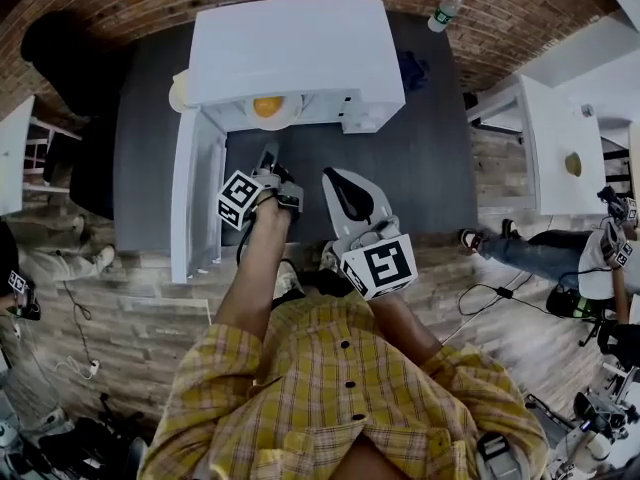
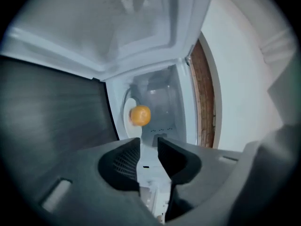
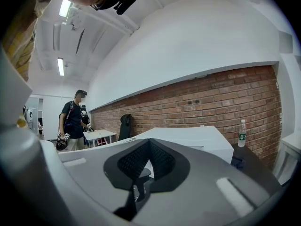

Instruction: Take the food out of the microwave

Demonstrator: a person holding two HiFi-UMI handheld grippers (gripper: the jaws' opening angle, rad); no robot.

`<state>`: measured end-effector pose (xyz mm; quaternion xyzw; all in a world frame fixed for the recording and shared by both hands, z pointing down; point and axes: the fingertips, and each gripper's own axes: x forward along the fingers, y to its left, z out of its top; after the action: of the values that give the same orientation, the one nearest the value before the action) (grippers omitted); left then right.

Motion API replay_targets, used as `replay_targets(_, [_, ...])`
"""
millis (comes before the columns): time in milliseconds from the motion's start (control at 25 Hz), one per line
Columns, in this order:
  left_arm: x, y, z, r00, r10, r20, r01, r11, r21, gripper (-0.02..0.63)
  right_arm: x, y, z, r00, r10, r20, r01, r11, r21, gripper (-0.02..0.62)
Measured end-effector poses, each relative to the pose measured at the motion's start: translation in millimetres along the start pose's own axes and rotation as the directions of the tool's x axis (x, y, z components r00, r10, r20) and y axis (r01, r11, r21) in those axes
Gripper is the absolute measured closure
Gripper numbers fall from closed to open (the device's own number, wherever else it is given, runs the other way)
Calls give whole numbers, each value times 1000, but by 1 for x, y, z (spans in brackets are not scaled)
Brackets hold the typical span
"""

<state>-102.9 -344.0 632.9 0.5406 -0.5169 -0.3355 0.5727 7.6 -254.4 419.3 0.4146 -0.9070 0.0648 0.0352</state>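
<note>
A white microwave (image 1: 300, 48) stands on a dark table, its door (image 1: 195, 193) swung open toward me on the left. Inside, an orange round food item (image 1: 267, 106) lies on a white plate (image 1: 283, 120). My left gripper (image 1: 268, 158) is just in front of the opening, beside the door, open with nothing between its jaws. In the left gripper view, which is rolled sideways, the orange food (image 2: 139, 115) on its plate (image 2: 128, 126) lies ahead, beyond the left gripper (image 2: 148, 147). My right gripper (image 1: 343, 188) hovers shut and empty before the microwave's right side; its jaws (image 3: 149, 147) meet.
The dark table (image 1: 430, 158) runs to the right of the microwave. A water bottle (image 1: 446, 10) stands at its back right, against a brick wall. A white table (image 1: 555, 143) and another person (image 1: 560, 253) are at the right. A person (image 3: 73, 119) stands far off.
</note>
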Motion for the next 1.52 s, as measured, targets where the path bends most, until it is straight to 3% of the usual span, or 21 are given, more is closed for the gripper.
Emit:
replay_targets(240, [17,20,3,997,-42,62,51,987,-152,495,1,-5,-3,1000,-1,-12,1,1000,3,594])
replay_targets(720, [46,53,11,990,-17,143,56,961,-271,495,2,-16,-15,999,-13,-36,14,1000,25,594])
replay_targets(1520, [83,66,19,985,38,169,6,967,-257,518,5,-29,-27,997,-27,-71,29,999,29,594])
